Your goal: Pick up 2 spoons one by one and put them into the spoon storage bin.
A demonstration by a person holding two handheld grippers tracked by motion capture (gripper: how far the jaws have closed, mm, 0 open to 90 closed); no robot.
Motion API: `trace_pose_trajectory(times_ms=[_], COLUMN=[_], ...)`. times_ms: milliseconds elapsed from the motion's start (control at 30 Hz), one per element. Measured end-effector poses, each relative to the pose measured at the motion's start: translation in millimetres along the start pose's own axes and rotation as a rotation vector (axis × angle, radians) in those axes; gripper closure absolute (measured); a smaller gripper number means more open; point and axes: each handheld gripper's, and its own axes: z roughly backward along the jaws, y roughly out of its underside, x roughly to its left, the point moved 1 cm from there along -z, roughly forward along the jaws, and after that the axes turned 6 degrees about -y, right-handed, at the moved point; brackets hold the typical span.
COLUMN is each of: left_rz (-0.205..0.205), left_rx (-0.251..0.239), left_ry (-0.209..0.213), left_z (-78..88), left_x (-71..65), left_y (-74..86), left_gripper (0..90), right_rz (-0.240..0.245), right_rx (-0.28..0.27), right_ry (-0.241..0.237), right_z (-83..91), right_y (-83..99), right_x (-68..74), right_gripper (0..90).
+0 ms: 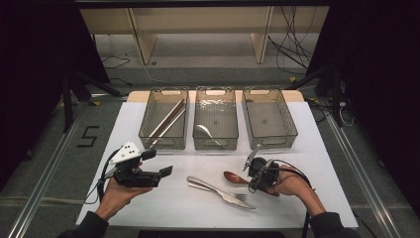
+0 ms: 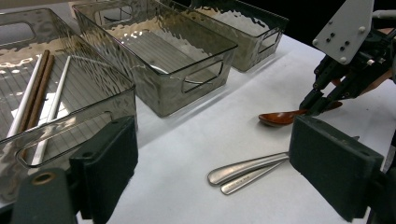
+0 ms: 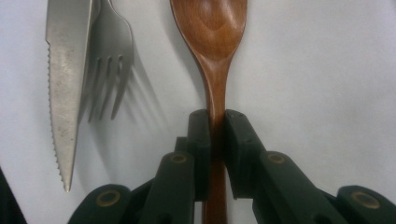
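Right gripper clamped on brown wooden spoon handle, spoon flat on white table beside steel knife and fork, likely for sorting into bins. Left gripper gaping, idle.

On a white table, three bins sit above a knife, with the right gripper at a wooden spoon at lower right.

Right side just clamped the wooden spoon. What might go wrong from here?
The right gripper pinches the wooden spoon on its thin handle, so the bowl may droop or twist when lifted. The knife and fork lie close beside it; a sideways swing may knock them.
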Motion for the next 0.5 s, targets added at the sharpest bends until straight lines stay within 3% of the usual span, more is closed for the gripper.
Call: trace_pose_trajectory(times_ms=[200,500], left_rz=[-0.003,-0.006], left_rx=[0.001,-0.001], left_ry=[0.000,-0.002], left_z=[0.2,0.5], left_x=[0.0,0.4], left_y=[-0.1,-0.1], left_gripper=[15.1,15.0], right_rz=[-0.043,-0.120], right_rx=[-0.041,-0.175], right_ry=[-0.006,-0.014], right_z=[8.9,26.2], right_y=[1.8,3.7], right_x=[-2.5,-8.5], right_gripper=[82.1,82.3])
